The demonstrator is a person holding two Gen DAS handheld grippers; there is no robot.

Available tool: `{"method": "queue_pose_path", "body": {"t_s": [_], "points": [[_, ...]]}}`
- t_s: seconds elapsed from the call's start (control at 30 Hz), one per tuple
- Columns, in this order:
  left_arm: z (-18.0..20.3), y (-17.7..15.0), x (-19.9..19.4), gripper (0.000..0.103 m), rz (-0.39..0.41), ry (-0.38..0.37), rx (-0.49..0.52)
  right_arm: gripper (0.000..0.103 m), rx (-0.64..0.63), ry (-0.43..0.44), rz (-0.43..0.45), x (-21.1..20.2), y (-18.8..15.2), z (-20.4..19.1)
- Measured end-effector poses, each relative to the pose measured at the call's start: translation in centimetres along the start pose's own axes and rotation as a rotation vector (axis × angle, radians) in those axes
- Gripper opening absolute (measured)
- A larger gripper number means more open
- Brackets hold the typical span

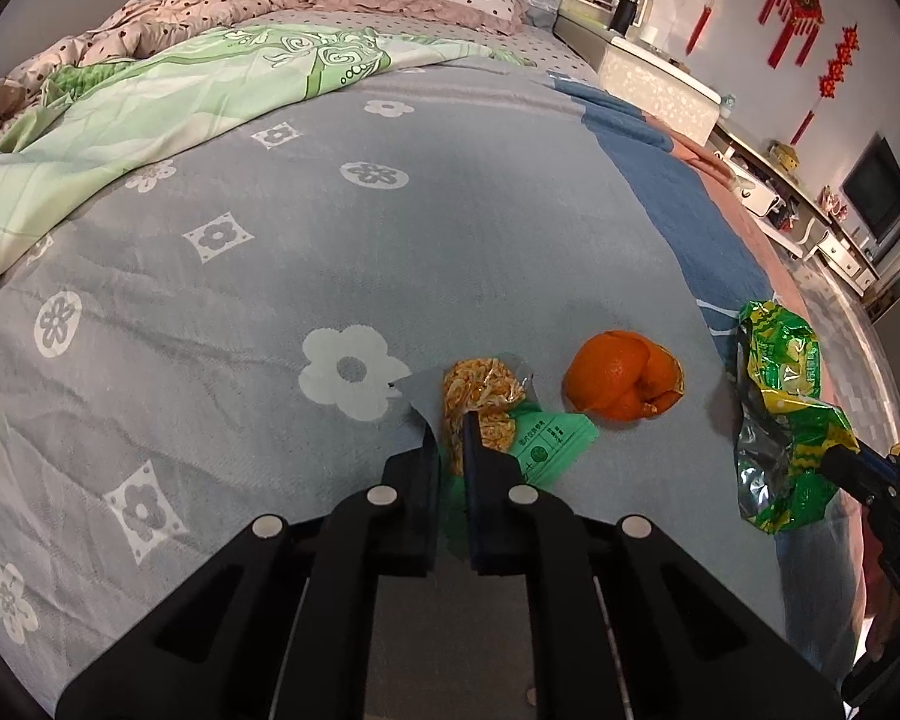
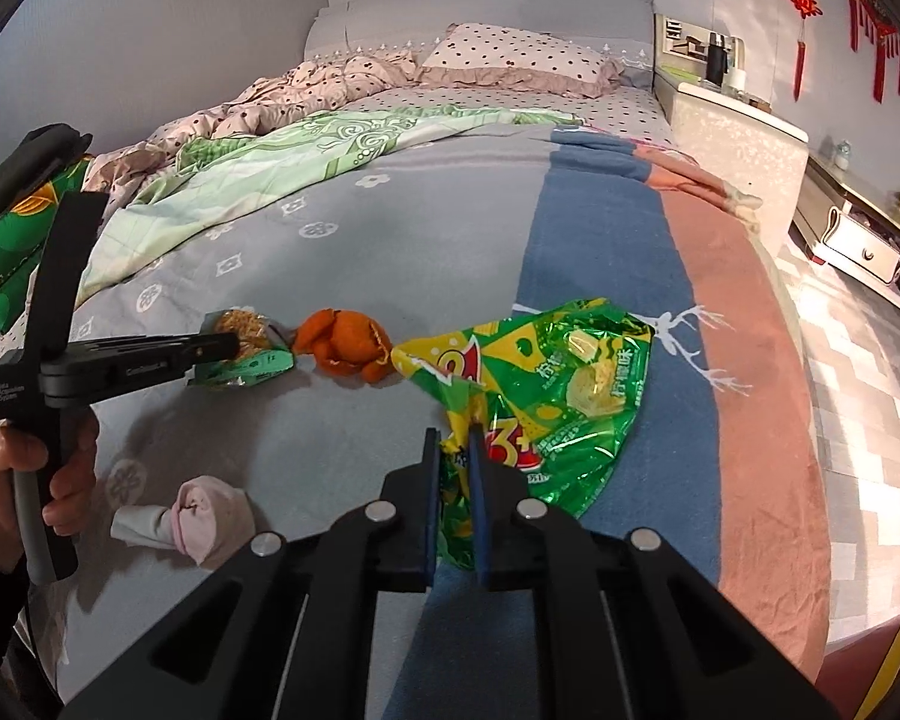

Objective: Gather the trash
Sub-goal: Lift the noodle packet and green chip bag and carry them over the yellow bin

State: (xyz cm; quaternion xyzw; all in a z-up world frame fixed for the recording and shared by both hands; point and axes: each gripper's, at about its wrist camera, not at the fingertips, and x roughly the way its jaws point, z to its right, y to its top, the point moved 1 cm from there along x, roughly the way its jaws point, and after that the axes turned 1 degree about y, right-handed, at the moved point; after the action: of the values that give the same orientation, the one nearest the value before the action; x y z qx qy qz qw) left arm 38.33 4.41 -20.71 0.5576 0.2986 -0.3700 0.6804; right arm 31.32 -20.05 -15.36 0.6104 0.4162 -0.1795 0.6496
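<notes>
In the left wrist view your left hand-held gripper (image 1: 450, 426) is clenched on the small noodle snack packet (image 1: 486, 402) lying on the bed (image 1: 210, 300), with the orange peel (image 1: 621, 381) just beside it at 3 o'clock and still loose. In the right wrist view your right hand-held gripper (image 2: 453, 438) is clenched on the crumpled green chip bag (image 2: 546, 390), the peel at its 9 o'clock; a rolled sock (image 2: 192, 516) lies at 8 o'clock. You are at the grasping step: next, lift both wrappers clear, carry them to a bin not in view, then return for the peel
</notes>
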Motion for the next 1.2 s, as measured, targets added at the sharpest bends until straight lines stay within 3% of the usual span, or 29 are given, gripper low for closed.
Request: {"method": "queue_pose_path", "body": {"t_s": [0.3,0.67,0.97,1.2], "points": [[0.3,0.9,-2.6,0.002,0.049,0.010,-0.006,0.008,0.081,-0.024,0.092,-3.6,1.3,3.5],[4.4,1.9,-11.5,0.002,0.183,-0.034,0.035,0.008,0.095,-0.058,0.236,-12.8,1.9,4.8],[12.7,1.5,-19.4,0.002,0.295,-0.136,0.143,0.008,0.115,-0.122,0.359,-21.7,0.5,6.6],[20.7,-0.3,-22.8,0.002,0.320,-0.258,0.224,0.008,0.160,-0.194,0.421,-27.5,-1.6,10.1]]}}
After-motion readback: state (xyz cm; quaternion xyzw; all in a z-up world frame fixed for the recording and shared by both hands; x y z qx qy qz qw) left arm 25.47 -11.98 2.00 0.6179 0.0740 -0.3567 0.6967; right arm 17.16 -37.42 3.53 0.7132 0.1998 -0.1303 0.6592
